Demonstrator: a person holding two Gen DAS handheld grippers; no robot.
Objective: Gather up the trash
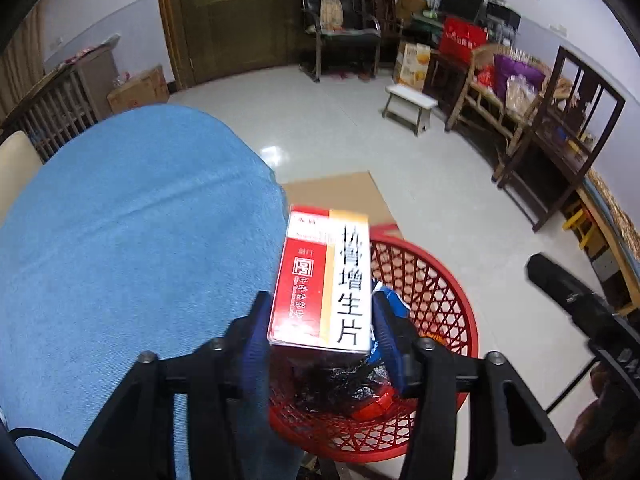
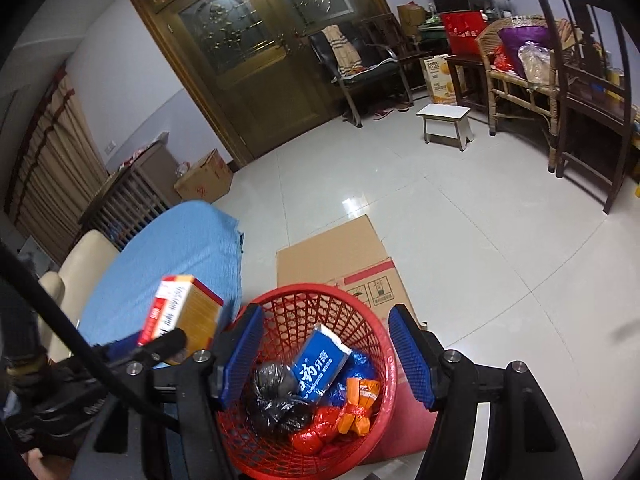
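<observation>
Left gripper [image 1: 320, 320] sits over the near rim of the red basket [image 1: 440, 280], jaws parted around a red-and-white medicine box [image 1: 320, 280]. The box stands upright between the blue pads [image 1: 386, 320]; a small gap shows on each side, so it looks loose rather than squeezed, though blur makes actual contact hard to judge.

Right gripper [image 2: 326, 356] hangs above the same basket [image 2: 280, 456], jaws apart with nothing between them. Through the gap: a blue toothpaste box [image 2: 320, 364] leaning on the far inner wall, a crumpled black bag [image 2: 276, 396], and red and orange wrappers [image 2: 344, 412] on the bottom.

Surroundings: table with blue cloth [image 1: 140, 220] just beside the basket, its edge next to the rim. Flattened cardboard [image 2: 340, 252] lies on the tiled floor under and beyond the basket. White stool [image 2: 446, 120], chairs and cartons stand well apart along the far wall.
</observation>
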